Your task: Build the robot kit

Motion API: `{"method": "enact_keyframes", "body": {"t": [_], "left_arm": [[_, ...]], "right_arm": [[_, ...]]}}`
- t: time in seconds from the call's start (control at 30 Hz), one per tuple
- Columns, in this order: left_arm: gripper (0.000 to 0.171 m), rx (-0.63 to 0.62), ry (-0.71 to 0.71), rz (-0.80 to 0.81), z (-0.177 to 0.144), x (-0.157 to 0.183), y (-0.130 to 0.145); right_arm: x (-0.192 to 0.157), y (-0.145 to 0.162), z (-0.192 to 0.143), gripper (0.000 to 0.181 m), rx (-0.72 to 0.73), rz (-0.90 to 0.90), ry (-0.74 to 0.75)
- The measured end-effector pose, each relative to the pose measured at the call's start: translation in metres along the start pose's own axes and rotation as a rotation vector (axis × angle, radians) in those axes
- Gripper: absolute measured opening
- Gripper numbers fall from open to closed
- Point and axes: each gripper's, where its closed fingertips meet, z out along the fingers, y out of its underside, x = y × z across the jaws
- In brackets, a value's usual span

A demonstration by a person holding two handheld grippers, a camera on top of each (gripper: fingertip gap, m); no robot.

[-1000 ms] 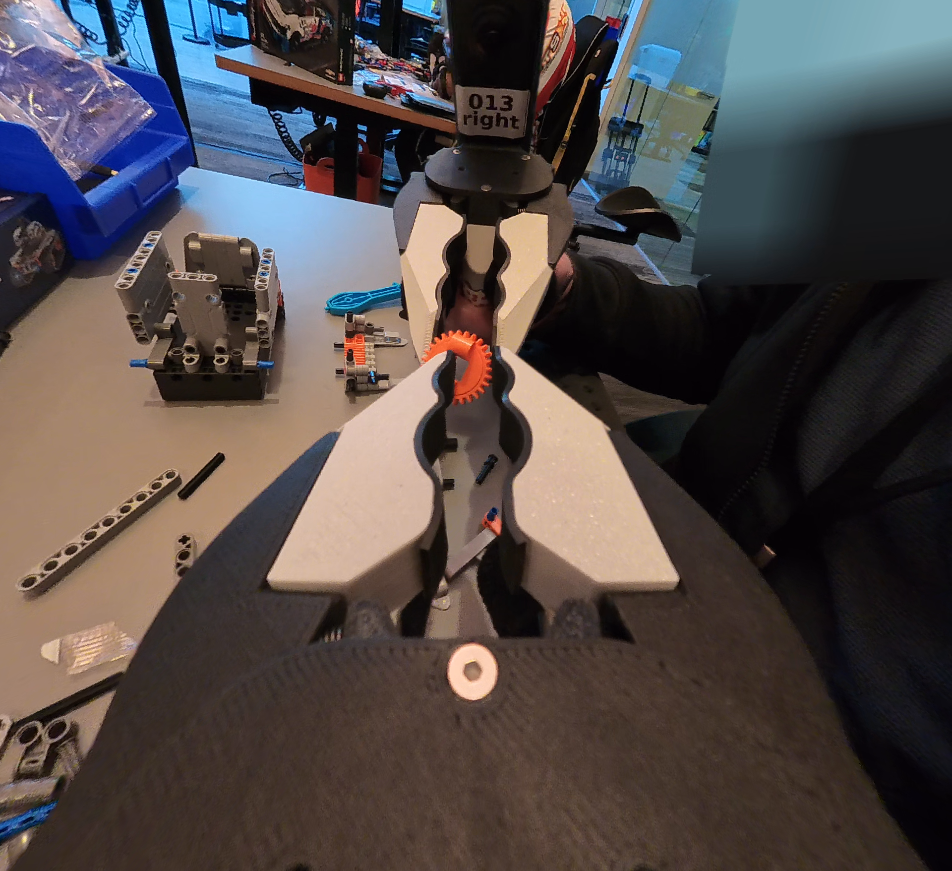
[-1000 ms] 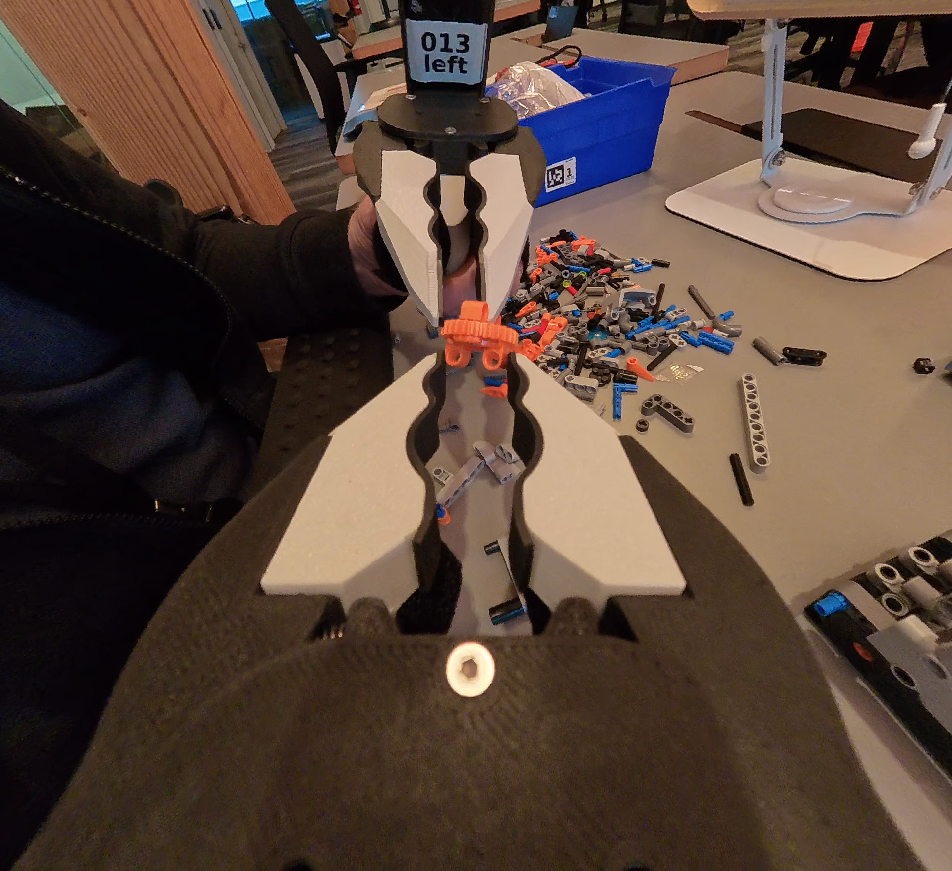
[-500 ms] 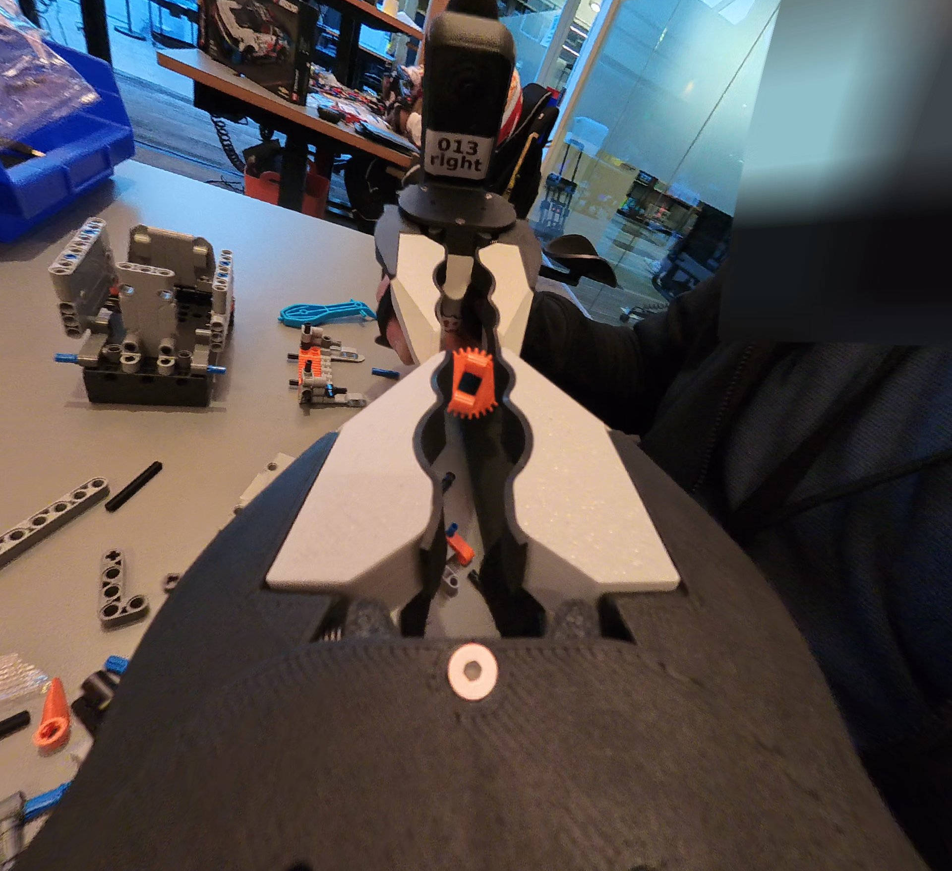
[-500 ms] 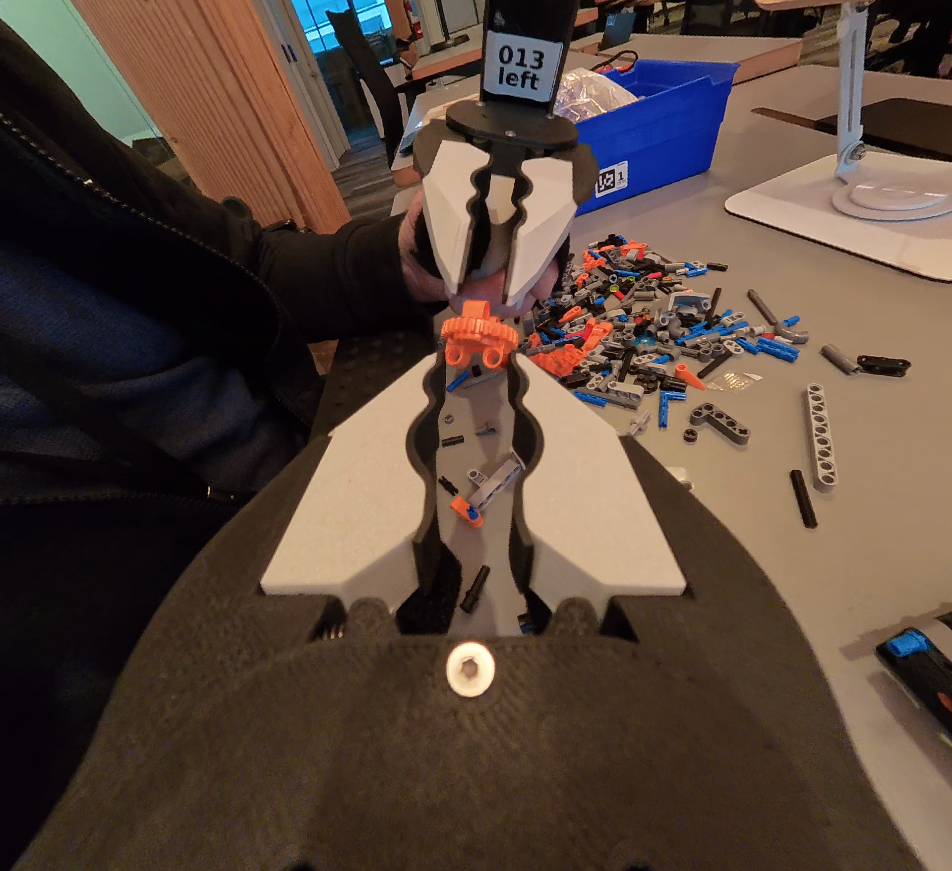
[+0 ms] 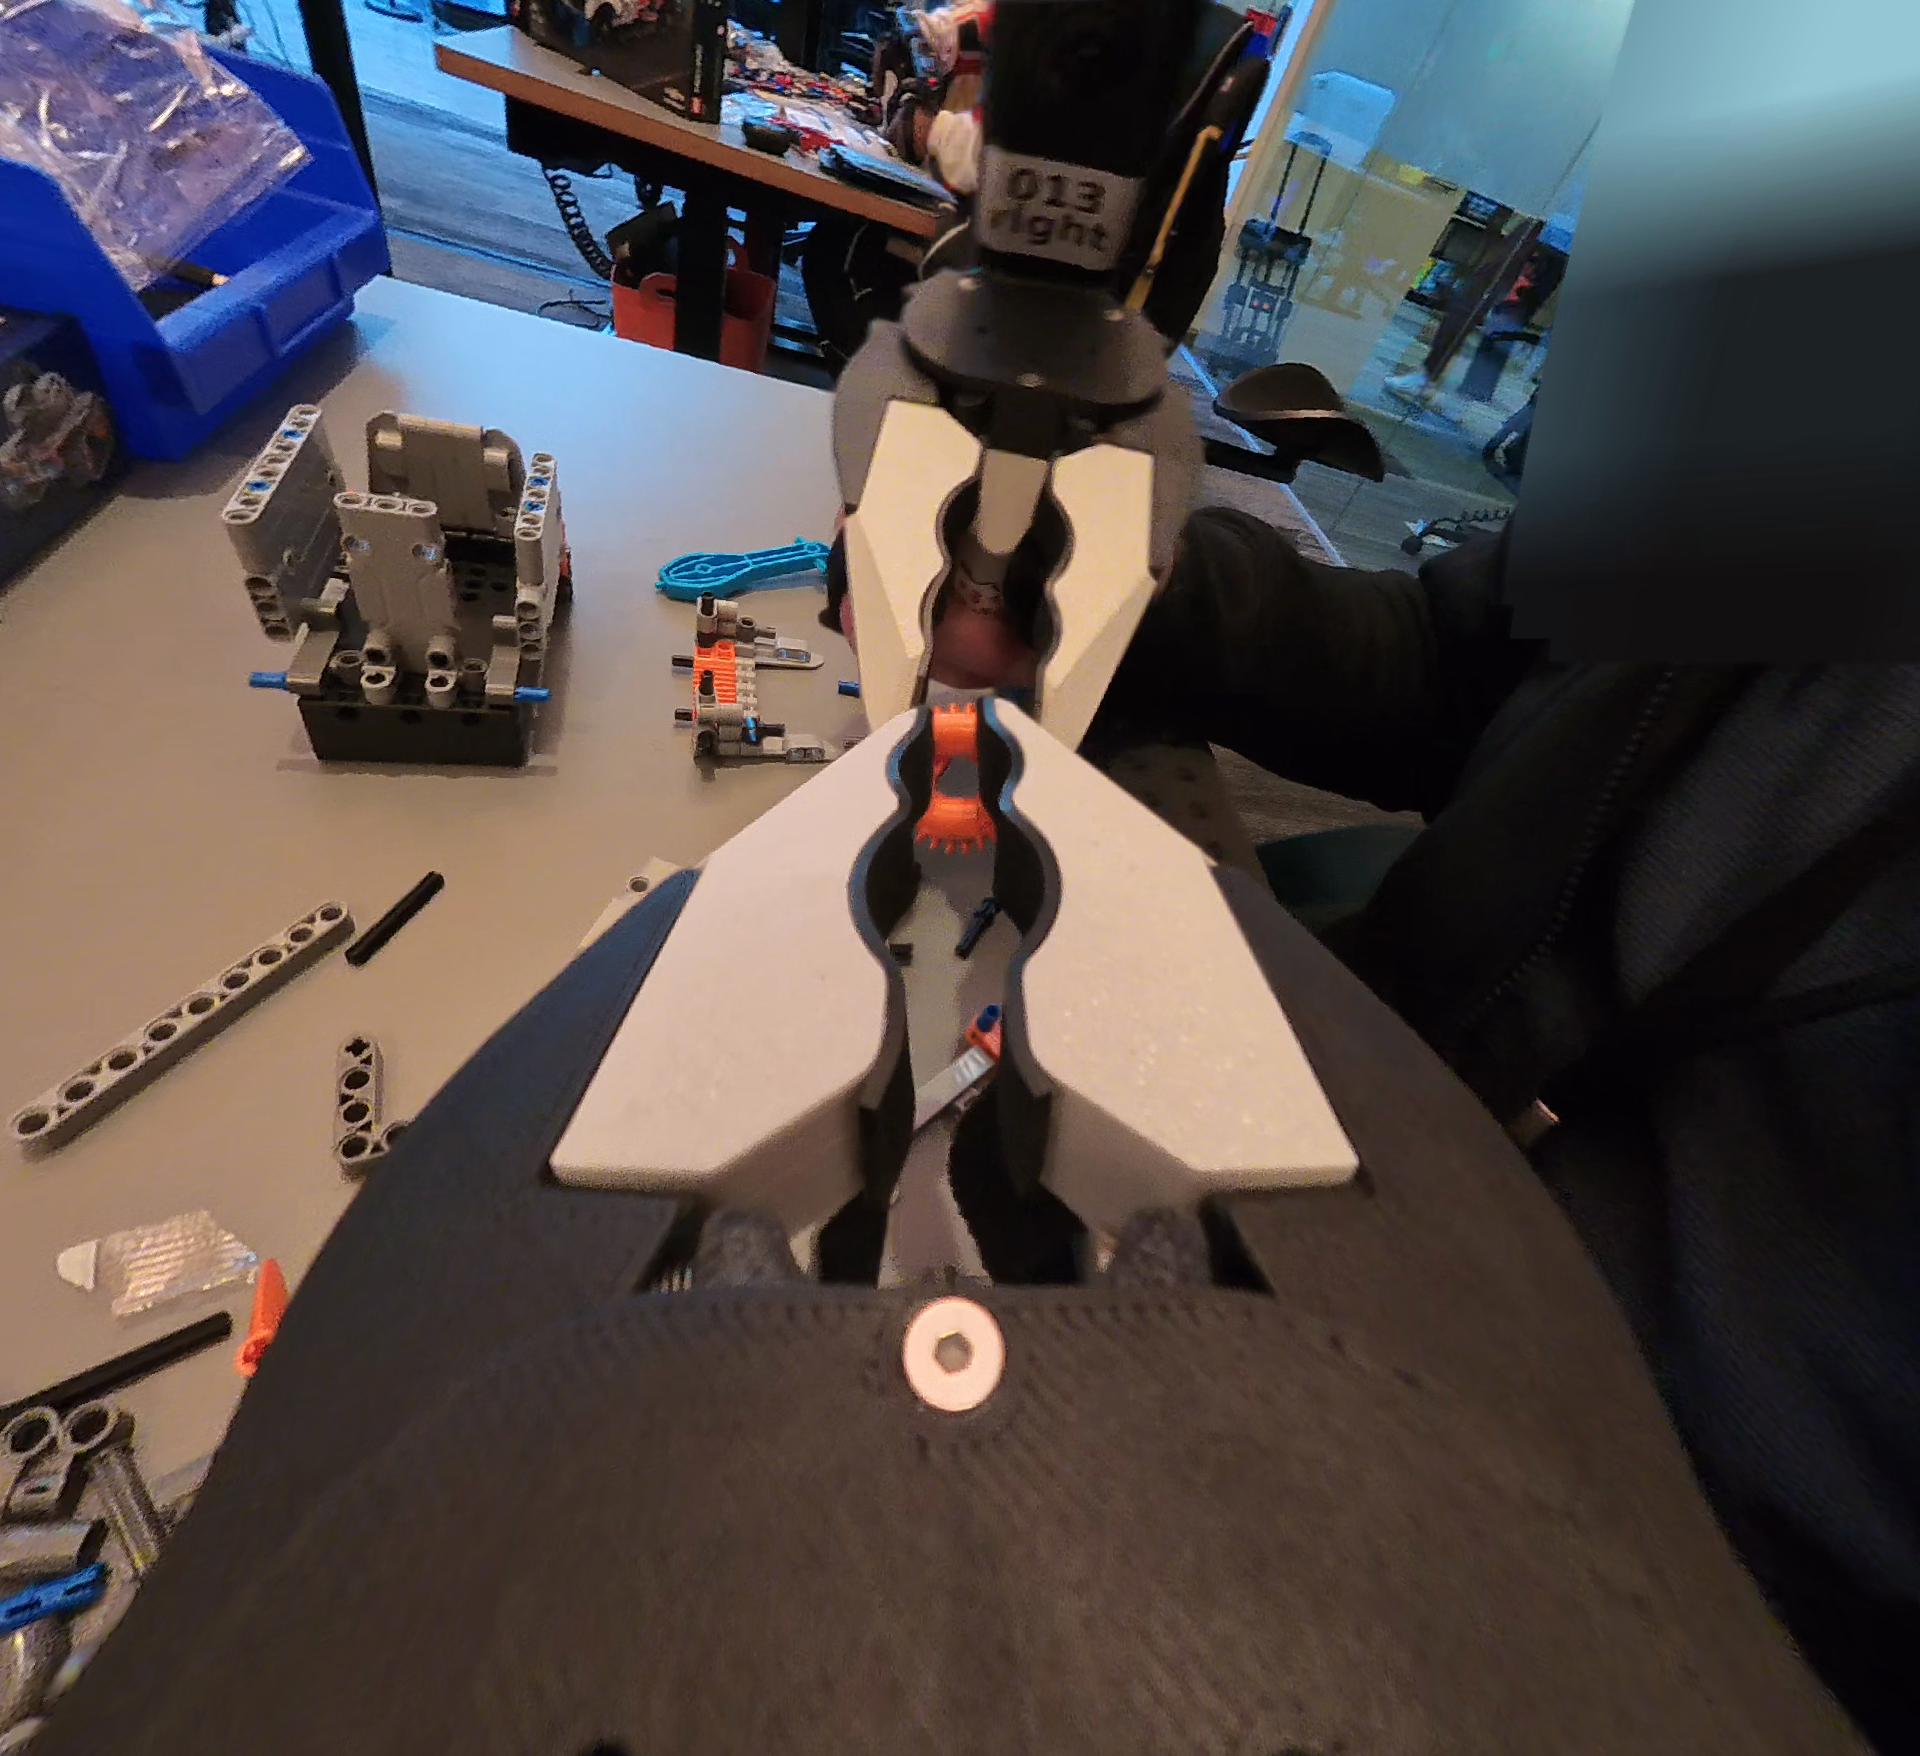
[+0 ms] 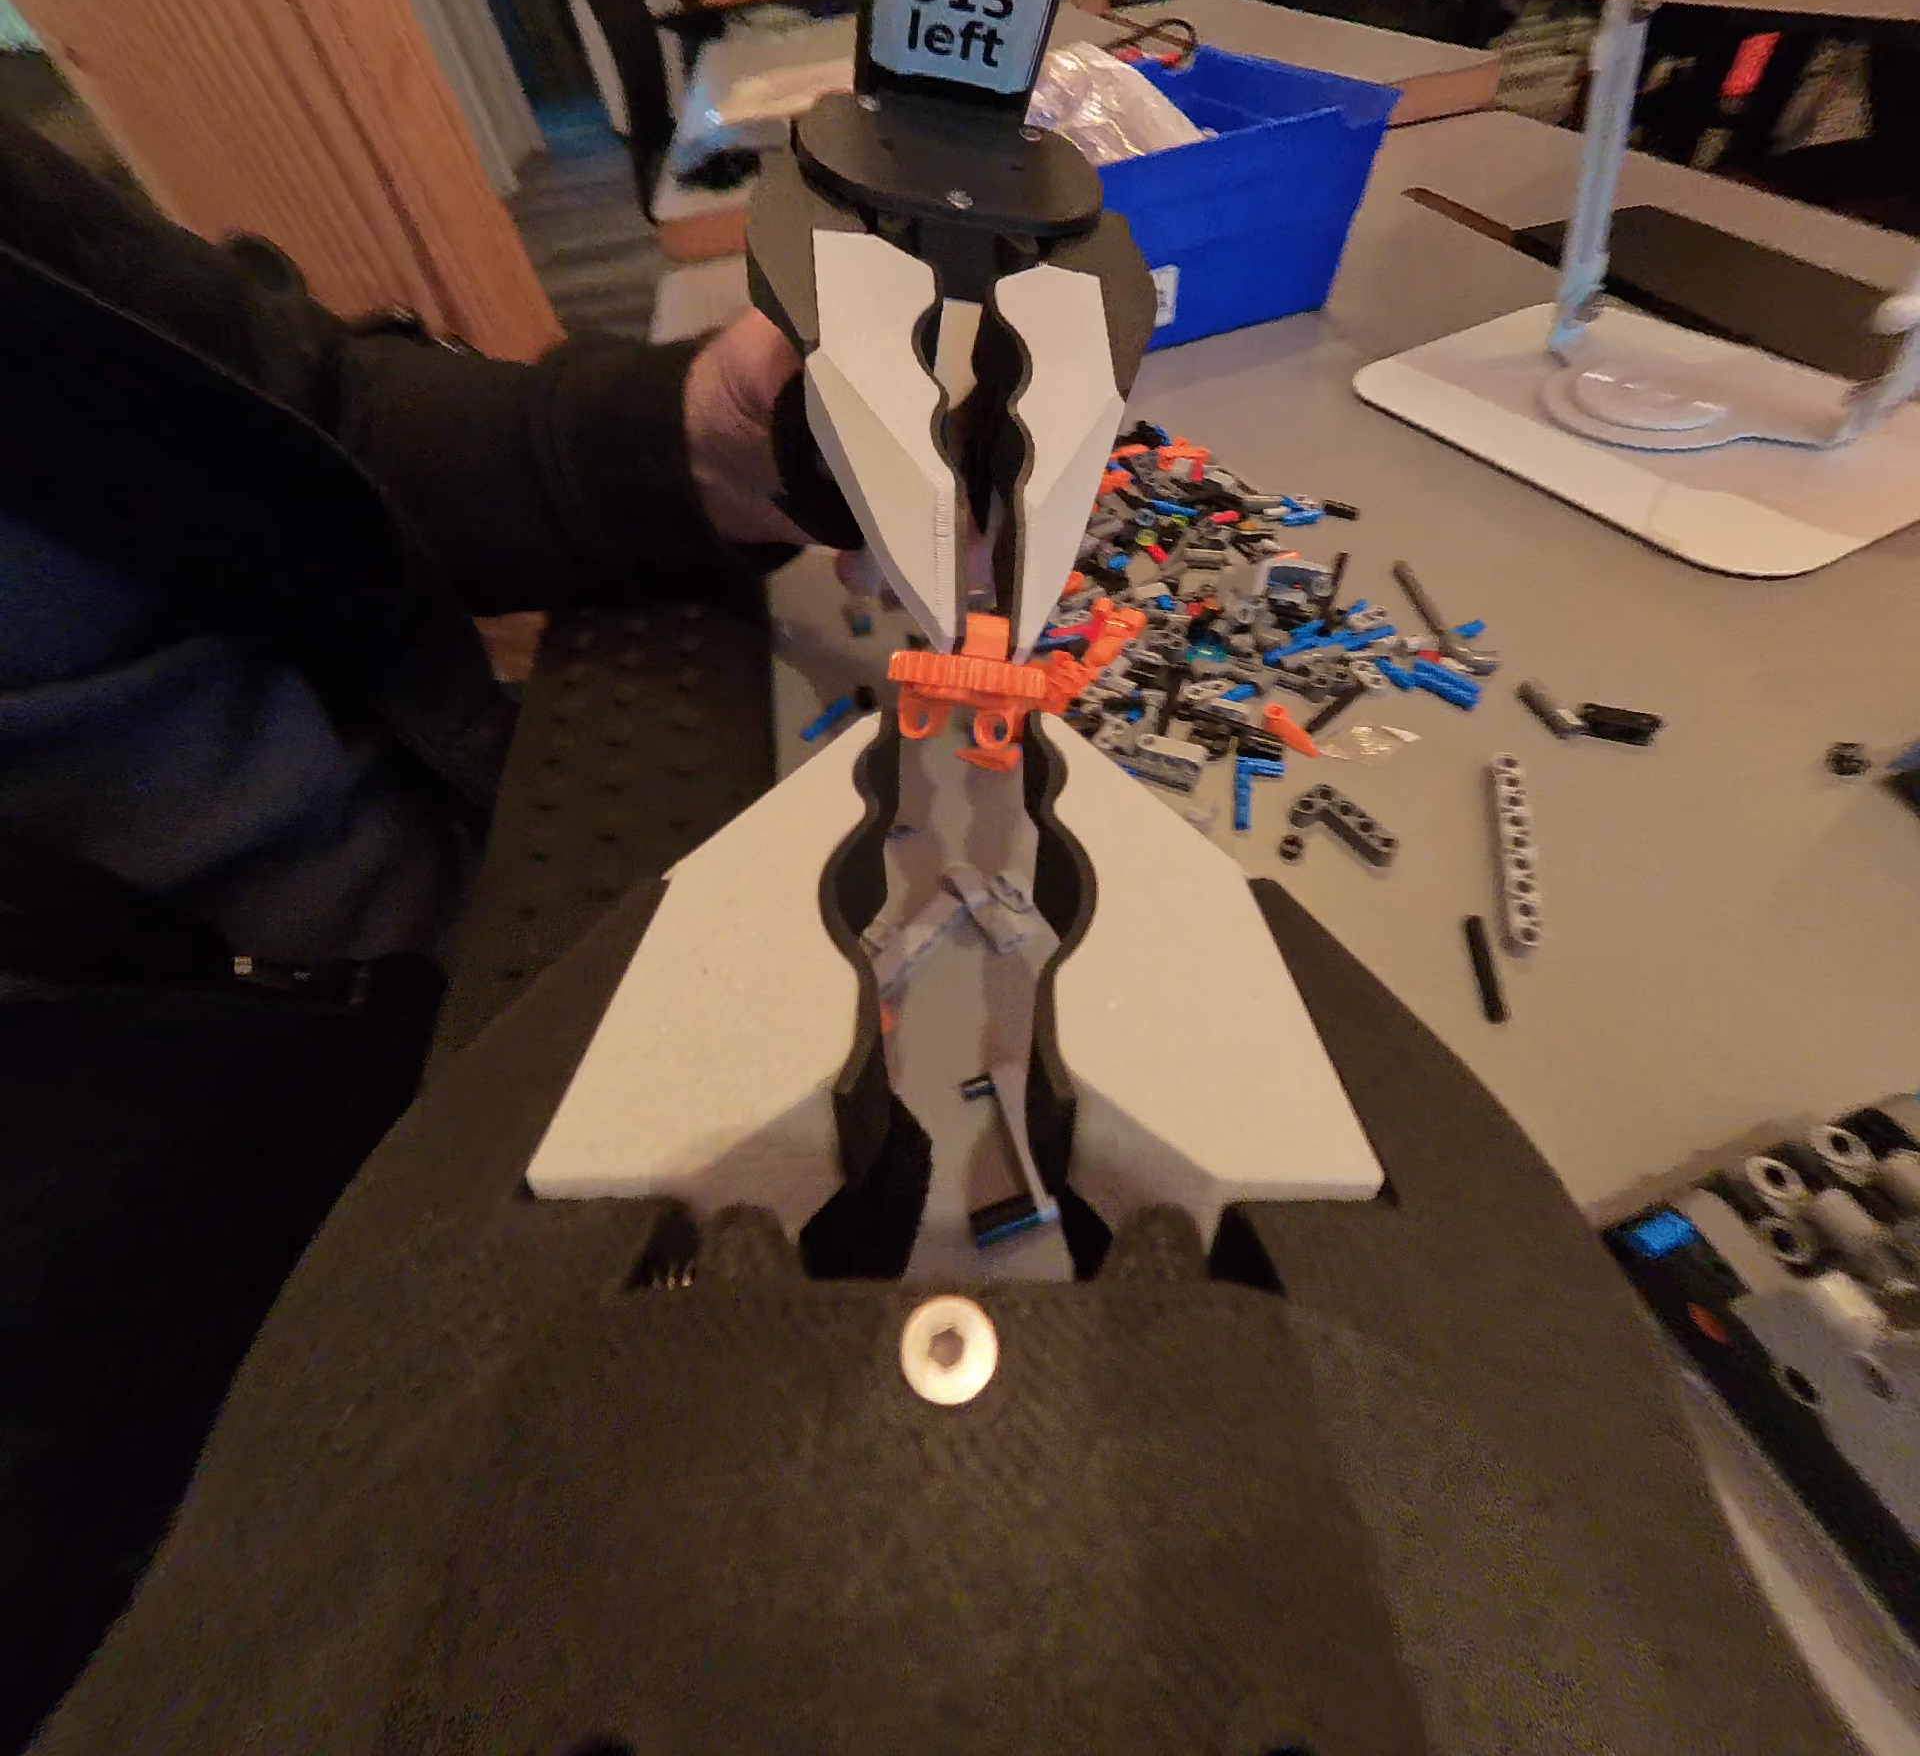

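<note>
An orange gear piece (image 5: 951, 818) with small lugs hangs in the air between both grippers, which meet tip to tip above the grey table (image 5: 156, 823). My left gripper (image 5: 956, 732) is shut on it; the gear's teeth show just behind the fingertips. In the right wrist view the gear (image 6: 966, 672) lies flat, and my right gripper (image 6: 961, 730) is shut on its lugs from below. The left gripper (image 6: 971, 641) pinches the stub on top. The right gripper (image 5: 971, 704) faces me in the left wrist view. A hand holds each gripper.
A grey and black brick build (image 5: 416, 605), a small orange-grey sub-assembly (image 5: 738, 678), a turquoise tool (image 5: 727, 563), a long grey beam (image 5: 177, 1020) and a blue bin (image 5: 208, 252) are to the left. A pile of loose parts (image 6: 1299, 636) and a white stand base (image 6: 1642, 459) lie beyond the right gripper. The tips of both grippers are at nearly the same place. From either gripper's tips it is about 20 cm to the long grey beam (image 5: 177, 1020). It turns up in the right wrist view (image 6: 1521, 833) as well.
The gear has turned in the left wrist view, from face-on to nearly edge-on, as the left gripper shifted around it. In the right wrist view it keeps the same pose. Both grippers stay tip to tip.
</note>
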Motion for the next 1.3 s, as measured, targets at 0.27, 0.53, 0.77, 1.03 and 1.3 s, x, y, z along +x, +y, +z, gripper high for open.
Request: {"method": "enact_keyframes", "body": {"t": [0.27,0.53,0.77,1.03,1.3], "left_arm": [[0.005,0.067,-0.083,-0.194,0.000,-0.027,-0.002],[0.017,0.109,-0.070,-0.272,-0.002,-0.034,-0.003],[0.033,0.056,-0.012,-0.295,0.003,-0.027,0.005],[0.028,0.045,-0.037,-0.288,0.004,-0.030,0.007],[0.028,-0.146,-0.079,-0.311,0.016,-0.032,0.038]], "right_arm": [[0.026,0.002,0.000,0.022,-0.132,-0.254,0.336],[0.034,0.001,-0.001,0.022,-0.137,-0.274,0.395],[0.030,0.000,0.000,0.022,-0.131,-0.287,0.380],[0.027,-0.003,-0.005,0.032,-0.100,-0.260,0.354],[0.041,0.064,-0.085,0.027,-0.343,-0.041,0.404]]}}
